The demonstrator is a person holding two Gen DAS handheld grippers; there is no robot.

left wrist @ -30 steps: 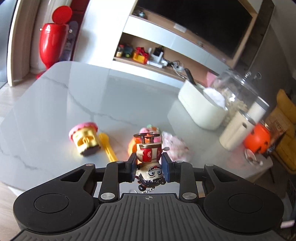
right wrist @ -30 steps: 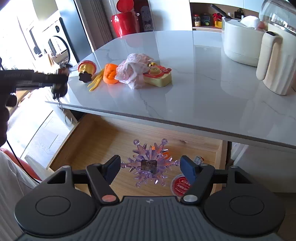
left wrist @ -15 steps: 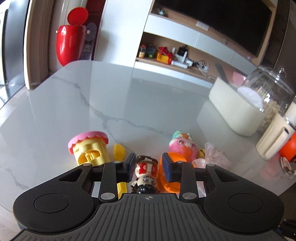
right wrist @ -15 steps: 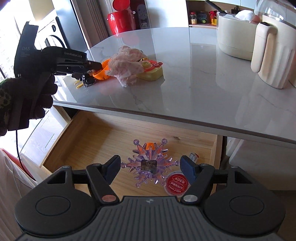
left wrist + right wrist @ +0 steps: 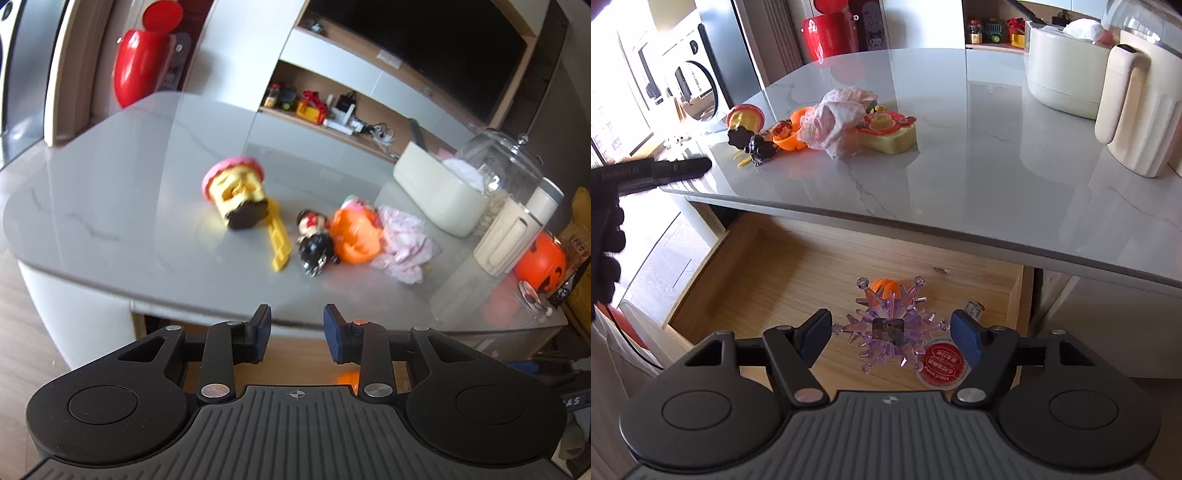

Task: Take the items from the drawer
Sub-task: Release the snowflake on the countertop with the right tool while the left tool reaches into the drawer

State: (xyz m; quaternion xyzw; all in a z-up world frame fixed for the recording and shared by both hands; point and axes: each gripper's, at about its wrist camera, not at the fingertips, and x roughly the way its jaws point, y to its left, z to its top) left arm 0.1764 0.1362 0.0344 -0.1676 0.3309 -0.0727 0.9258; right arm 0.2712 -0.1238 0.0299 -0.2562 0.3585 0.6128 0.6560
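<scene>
Right gripper (image 5: pixel 890 332), fingers wide, brackets the purple spiked crystal (image 5: pixel 888 328): probably light, rigid, brittle-tipped; grasp across its core.

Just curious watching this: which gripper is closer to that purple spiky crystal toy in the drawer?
Right. The right gripper hangs open just over the purple crystal toy; the left gripper is up at the tabletop edge.

Glossy grey marble-look table (image 5: pixel 960 166), pale matt wooden drawer (image 5: pixel 783 273), translucent purple plastic spiked star (image 5: pixel 888 326), crumpled pink cloth (image 5: pixel 404 242), shiny orange plastic pumpkin toy (image 5: pixel 354 236)
</scene>
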